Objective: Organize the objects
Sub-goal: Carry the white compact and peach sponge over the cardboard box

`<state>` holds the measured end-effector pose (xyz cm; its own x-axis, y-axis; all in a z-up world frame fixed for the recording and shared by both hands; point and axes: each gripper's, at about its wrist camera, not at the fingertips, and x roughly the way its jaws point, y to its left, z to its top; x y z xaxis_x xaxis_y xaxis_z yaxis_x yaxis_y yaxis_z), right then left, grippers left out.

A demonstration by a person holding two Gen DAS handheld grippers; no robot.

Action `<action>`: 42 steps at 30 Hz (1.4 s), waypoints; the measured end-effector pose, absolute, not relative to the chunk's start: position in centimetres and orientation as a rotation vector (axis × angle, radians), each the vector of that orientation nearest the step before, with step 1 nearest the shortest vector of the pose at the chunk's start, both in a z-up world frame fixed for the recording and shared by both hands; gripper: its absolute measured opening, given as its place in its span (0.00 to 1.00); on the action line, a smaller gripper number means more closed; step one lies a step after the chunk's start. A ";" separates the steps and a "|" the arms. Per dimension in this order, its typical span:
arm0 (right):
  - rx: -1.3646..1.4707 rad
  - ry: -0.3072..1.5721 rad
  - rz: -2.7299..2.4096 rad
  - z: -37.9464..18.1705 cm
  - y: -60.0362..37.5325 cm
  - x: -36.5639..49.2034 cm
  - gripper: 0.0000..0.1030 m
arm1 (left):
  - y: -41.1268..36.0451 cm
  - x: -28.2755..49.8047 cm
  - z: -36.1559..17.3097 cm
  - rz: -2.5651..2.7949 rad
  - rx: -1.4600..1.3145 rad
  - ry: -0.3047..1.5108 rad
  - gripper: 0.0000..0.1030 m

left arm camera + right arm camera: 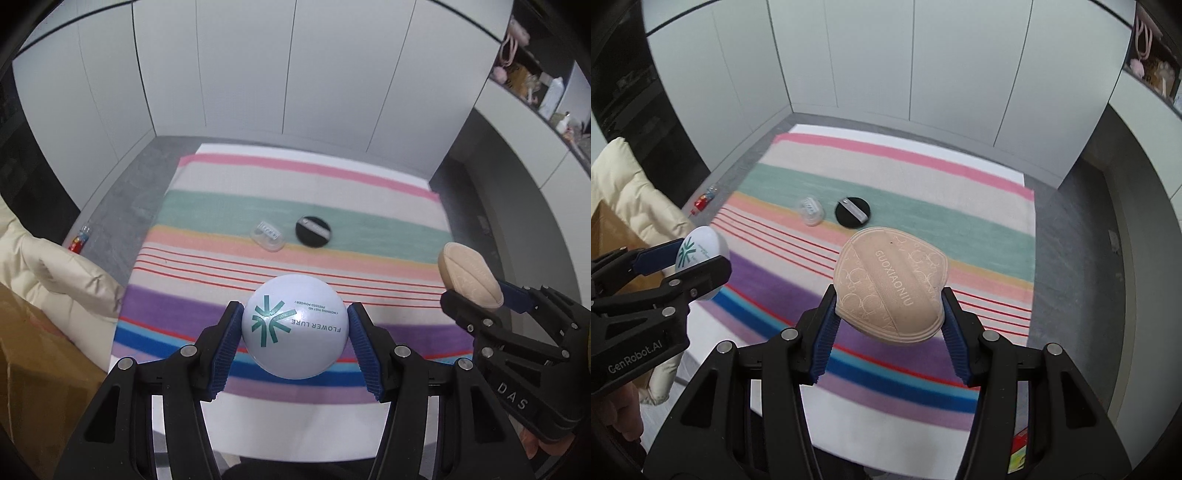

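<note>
My left gripper is shut on a round pale blue powder compact marked "FLOWER LURE", held above the striped cloth. My right gripper is shut on a beige powder puff marked "GUOXIAONIU", also held in the air. The puff and right gripper show at the right of the left wrist view. The compact and left gripper show at the left of the right wrist view. A black round puff and a clear small case lie on the cloth's green stripe.
A cream padded jacket and a brown cardboard box sit to the left. A small red item lies on the grey floor at left. White cabinet panels stand behind. Shelves with clutter are at upper right.
</note>
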<state>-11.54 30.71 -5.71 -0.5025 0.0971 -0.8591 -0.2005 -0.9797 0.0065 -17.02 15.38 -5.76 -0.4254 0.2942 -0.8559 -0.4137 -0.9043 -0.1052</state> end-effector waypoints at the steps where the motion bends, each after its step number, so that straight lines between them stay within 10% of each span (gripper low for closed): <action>1: -1.456 0.159 2.594 -5.0 30.3 -10.9 0.53 | 15.0 -16.2 -5.1 2.347 -1.358 0.158 0.57; 42: -1.424 -0.085 2.920 -0.7 13.7 -14.1 0.53 | -3.7 -13.5 -2.6 2.680 -1.277 0.021 0.57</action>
<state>-14.08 13.65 -0.73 -0.6115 -0.0744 -0.7878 0.1202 -0.9928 0.0005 -13.46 -3.69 -2.58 -0.6179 0.1494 -0.7719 -0.1613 -0.9850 -0.0615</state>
